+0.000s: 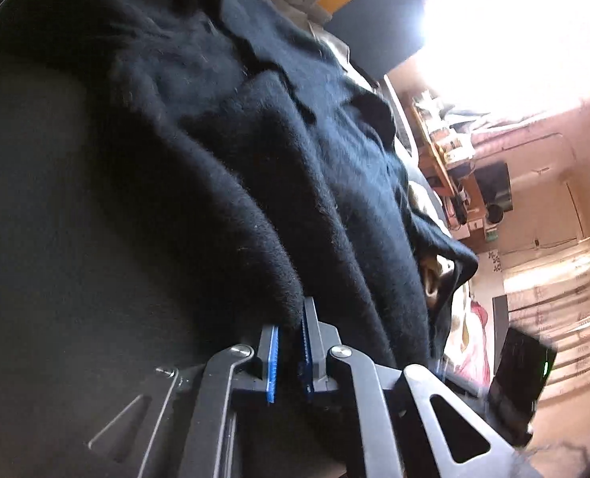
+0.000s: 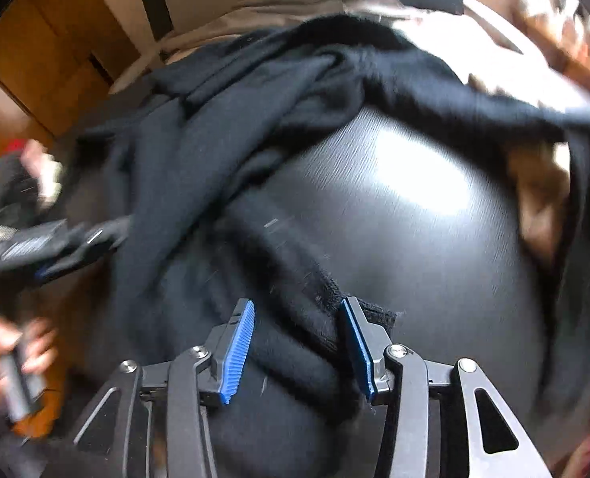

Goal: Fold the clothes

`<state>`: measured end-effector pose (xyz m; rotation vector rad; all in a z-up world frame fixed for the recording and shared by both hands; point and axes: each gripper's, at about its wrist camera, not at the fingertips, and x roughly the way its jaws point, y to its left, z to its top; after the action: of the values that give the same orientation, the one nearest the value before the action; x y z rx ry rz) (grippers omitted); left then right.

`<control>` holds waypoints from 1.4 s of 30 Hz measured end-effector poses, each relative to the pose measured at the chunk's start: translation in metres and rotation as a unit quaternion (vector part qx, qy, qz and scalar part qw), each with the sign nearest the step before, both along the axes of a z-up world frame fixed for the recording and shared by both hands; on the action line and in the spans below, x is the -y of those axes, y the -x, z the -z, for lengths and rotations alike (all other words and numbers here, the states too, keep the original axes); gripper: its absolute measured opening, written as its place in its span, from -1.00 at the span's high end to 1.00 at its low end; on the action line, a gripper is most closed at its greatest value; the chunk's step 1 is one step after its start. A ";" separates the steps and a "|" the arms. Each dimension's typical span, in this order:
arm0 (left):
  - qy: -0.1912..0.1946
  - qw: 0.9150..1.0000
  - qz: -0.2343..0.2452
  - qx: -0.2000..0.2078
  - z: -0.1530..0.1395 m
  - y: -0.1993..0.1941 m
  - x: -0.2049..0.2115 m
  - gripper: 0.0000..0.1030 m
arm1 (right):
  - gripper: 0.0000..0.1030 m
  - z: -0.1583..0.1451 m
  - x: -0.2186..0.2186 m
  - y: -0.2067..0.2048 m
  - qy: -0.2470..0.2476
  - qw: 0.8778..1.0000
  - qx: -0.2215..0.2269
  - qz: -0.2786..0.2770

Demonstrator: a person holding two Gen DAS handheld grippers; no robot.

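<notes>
A black fleece garment (image 1: 255, 151) lies spread and rumpled over a dark glossy table (image 2: 434, 215). In the left wrist view my left gripper (image 1: 291, 326) is shut on an edge of the garment, the cloth pinched between its blue pads. In the right wrist view the garment (image 2: 223, 151) lies bunched across the table. My right gripper (image 2: 296, 318) stands open, a thick fold with a ribbed cuff (image 2: 326, 294) lying between its blue pads. The left gripper (image 2: 55, 239) shows blurred at the left of that view, holding the cloth.
Grey and beige clothes (image 2: 279, 4) lie beyond the garment at the table's far side. Orange-brown cabinets (image 2: 44, 51) stand behind. A tan cloth (image 2: 541, 199) lies under the garment at the right. A bright window (image 1: 514, 28) and shelves (image 1: 450, 151) are beyond the table.
</notes>
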<state>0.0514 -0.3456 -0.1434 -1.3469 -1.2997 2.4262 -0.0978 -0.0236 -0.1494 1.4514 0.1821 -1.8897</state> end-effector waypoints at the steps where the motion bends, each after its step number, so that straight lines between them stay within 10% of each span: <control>1: 0.001 1.000 -0.002 -0.012 -0.007 -0.006 0.006 0.86 | 0.07 0.001 -0.005 -0.011 0.020 0.999 0.027 -0.002; 6: 0.036 0.996 -0.049 -0.066 -0.059 -0.047 0.058 0.87 | 0.08 0.016 -0.008 -0.076 0.102 0.981 0.158 -0.049; 10: 0.080 0.988 -0.112 -0.075 -0.085 -0.101 0.107 0.71 | 0.08 0.023 0.004 -0.117 0.075 0.979 0.170 -0.090; 17: 0.069 0.990 -0.126 -0.007 -0.030 -0.151 0.127 0.60 | -0.09 -0.055 -0.004 -0.078 0.054 0.994 -0.079 -0.055; 21: 0.029 0.996 -0.079 0.006 -0.005 -0.134 0.091 0.37 | -0.10 -0.042 0.034 -0.055 -0.024 0.986 -0.157 -0.050; 27: 0.033 0.999 -0.019 -0.006 0.005 -0.089 0.042 0.21 | 0.15 0.002 0.071 -0.035 -0.070 0.985 -0.149 -0.048; 30: 0.095 0.995 0.014 0.005 0.002 -0.075 0.027 0.87 | 0.80 -0.001 0.066 -0.043 -0.073 0.984 -0.157 -0.049; 42: 0.056 0.992 0.110 -0.024 -0.041 -0.136 0.039 0.63 | 0.73 -0.002 -0.063 -0.077 -0.108 0.988 -0.099 0.042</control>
<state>0.1876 -0.3843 -0.1028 -1.3674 -0.9590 2.3943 -0.0210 0.0393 -0.1473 1.4275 0.4388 -2.1367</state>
